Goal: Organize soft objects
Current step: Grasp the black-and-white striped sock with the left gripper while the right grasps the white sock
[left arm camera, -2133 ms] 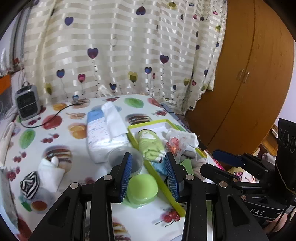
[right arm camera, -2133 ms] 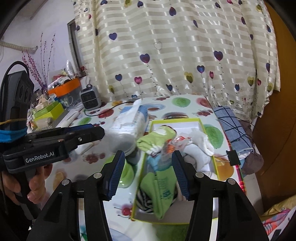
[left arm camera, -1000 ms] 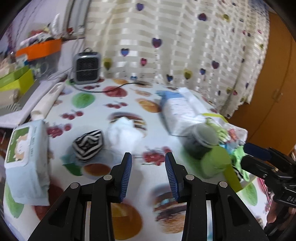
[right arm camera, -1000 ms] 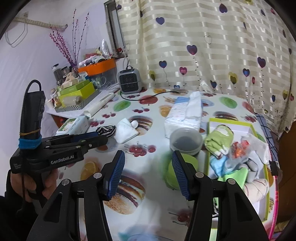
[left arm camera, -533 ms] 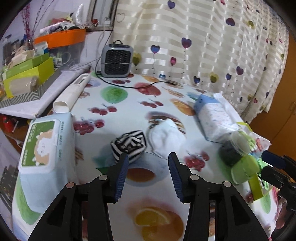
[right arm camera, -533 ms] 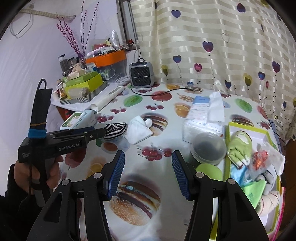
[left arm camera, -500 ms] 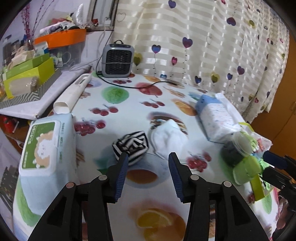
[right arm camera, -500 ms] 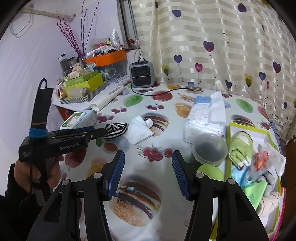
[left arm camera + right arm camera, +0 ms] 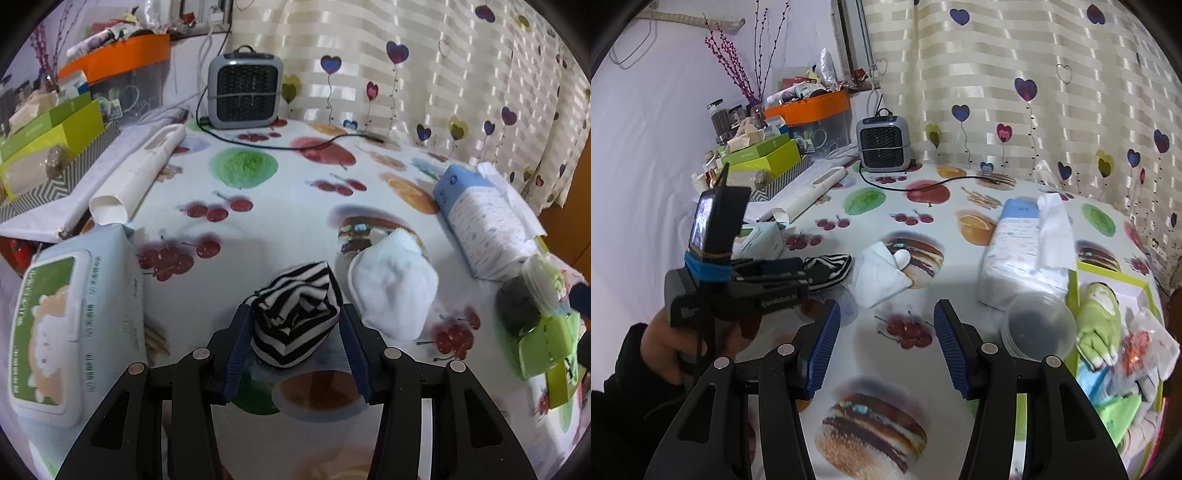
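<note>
Between the spread jaws of the left gripper (image 9: 295, 339) a black-and-white striped sock bundle (image 9: 295, 319) is seen on the fruit-print tablecloth (image 9: 258, 229), w/ pads on both sides; contact can't be told. Just right of it a white sock (image 9: 393, 291) is laid. The right gripper (image 9: 886, 347) is held wide apart, nothing betw. its pads. Farther right, more socks are piled in a green-rimmed box (image 9: 1112, 275). At the back a small heater (image 9: 243, 96) is stood.

Striped sock bundle (image 9: 295, 325): black and white. Folded sock (image 9: 393, 291): plain white. Desk (image 9: 266, 229) cloth: white, printed with cherries, burgers, oranges. Wipes pack (image 9: 55, 332): pale blue, green label. Tray (image 9: 1115, 277) rim: apparently lime green.
</note>
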The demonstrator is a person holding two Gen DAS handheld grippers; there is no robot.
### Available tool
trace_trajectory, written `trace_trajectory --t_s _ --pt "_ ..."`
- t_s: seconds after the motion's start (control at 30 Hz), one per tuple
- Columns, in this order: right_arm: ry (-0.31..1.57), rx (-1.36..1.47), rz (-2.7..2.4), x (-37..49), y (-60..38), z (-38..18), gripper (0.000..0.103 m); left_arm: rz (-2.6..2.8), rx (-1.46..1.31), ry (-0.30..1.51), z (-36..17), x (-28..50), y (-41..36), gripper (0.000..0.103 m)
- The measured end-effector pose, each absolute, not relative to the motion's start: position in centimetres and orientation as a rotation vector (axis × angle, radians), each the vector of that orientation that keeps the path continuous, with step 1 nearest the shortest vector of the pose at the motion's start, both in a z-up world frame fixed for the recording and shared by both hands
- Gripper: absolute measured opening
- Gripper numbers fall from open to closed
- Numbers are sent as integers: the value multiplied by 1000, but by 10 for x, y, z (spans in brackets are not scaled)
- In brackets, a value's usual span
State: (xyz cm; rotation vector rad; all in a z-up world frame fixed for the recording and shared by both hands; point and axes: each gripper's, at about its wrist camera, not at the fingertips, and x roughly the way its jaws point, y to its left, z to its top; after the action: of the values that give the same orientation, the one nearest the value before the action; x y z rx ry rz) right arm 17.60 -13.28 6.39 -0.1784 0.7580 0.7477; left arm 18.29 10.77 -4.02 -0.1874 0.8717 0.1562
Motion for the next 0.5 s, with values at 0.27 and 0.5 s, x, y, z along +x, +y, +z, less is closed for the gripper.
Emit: trace_trajectory --t_s 0.27,0.5 --pt "786 -183 761 194 -104 52 54 165 -150 874 -51 185 104 20" --pt "828 -192 744 218 -79 34 54 138 -205 845 -44 174 110 13"
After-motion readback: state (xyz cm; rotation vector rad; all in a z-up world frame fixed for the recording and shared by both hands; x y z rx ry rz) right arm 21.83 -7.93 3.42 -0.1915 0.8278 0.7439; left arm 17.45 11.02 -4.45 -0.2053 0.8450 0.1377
